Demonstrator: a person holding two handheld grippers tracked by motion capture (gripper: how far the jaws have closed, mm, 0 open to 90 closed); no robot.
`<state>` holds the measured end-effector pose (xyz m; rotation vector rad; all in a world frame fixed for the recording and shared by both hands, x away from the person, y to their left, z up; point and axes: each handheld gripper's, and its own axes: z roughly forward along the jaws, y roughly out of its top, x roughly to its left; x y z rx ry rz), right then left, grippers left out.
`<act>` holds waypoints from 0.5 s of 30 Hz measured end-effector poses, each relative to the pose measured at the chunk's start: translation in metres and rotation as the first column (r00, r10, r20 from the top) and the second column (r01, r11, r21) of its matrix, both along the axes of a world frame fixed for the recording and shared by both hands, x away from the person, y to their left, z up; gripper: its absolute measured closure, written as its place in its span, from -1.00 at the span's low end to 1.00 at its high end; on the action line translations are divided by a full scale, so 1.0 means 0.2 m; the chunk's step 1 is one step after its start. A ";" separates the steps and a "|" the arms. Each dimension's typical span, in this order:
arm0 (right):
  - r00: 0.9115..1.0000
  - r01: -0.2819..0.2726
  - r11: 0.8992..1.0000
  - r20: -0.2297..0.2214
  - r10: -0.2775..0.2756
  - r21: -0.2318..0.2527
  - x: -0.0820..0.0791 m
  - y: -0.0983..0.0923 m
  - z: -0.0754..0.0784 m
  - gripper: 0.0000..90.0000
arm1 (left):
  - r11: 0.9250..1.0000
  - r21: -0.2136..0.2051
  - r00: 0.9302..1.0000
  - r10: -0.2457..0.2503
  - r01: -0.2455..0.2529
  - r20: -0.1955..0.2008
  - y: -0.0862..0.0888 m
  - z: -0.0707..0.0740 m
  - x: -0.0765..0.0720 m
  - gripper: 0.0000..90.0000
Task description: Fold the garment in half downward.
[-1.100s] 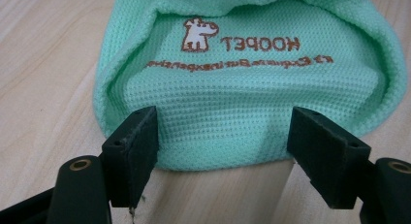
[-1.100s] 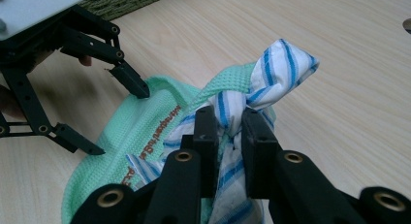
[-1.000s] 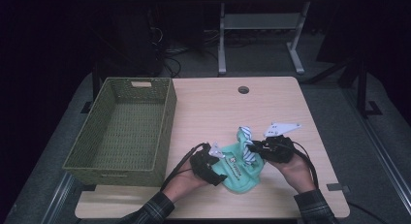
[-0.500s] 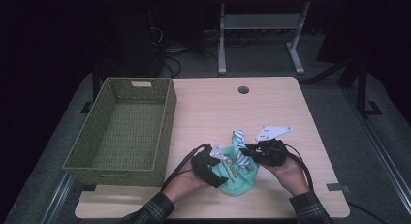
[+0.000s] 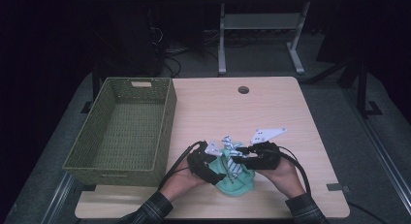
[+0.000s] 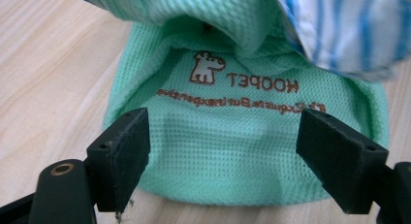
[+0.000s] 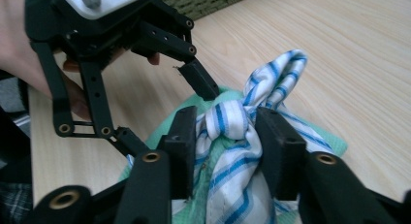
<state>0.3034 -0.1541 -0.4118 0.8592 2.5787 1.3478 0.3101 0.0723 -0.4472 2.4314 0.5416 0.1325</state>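
Mint-green mesh fabric garment point(image 6: 242, 151) printed with a small brown dog and lettering lies on the pale wooden worktop point(image 5: 271, 112) near its front edge, between the two hands, with a white cloth with blue stripes point(image 7: 237, 151), knotted at its top, lying on it. In the left gripper view, the left gripper point(image 6: 242, 151) has its jaws spread wide over the green garment; they have just been opening, and the pads stand clear of the fabric on either side. In the right gripper view, the right gripper point(image 7: 228, 141) straddles the knot of the striped cloth; its jaws have just been opening, and the cloth sits between the pads, close against them. The two grippers meet over the garment, nearly touching. A green woven rectangular basket point(image 5: 121, 127) stands at the worktop's left side, well apart from the bundle.
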 end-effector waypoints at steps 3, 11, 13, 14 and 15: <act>1.000 0.000 1.000 0.003 0.000 0.021 -0.01 -0.01 0.02 0.22 | 1.000 0.002 1.000 0.002 -0.002 -0.002 0.00 0.00 0.00 -0.58; 0.999 0.029 0.998 0.043 -0.031 0.064 -0.01 -0.10 0.08 0.11 | 1.000 0.002 1.000 0.008 -0.008 -0.007 0.01 0.00 0.00 -0.58; 0.998 0.044 0.997 0.042 -0.047 0.069 -0.01 -0.13 0.08 0.16 | 1.000 -0.001 1.000 0.012 -0.012 -0.005 0.01 0.01 0.00 -0.58; 0.997 0.058 0.996 0.041 -0.061 0.070 -0.01 -0.15 0.09 0.21 | 1.000 -0.001 1.000 0.012 -0.012 -0.005 0.02 0.01 0.00 -0.58; 0.997 0.066 0.996 0.038 -0.069 0.067 0.00 -0.17 0.08 0.31 | 1.000 -0.003 1.000 0.014 -0.014 -0.004 0.02 0.01 0.00 -0.58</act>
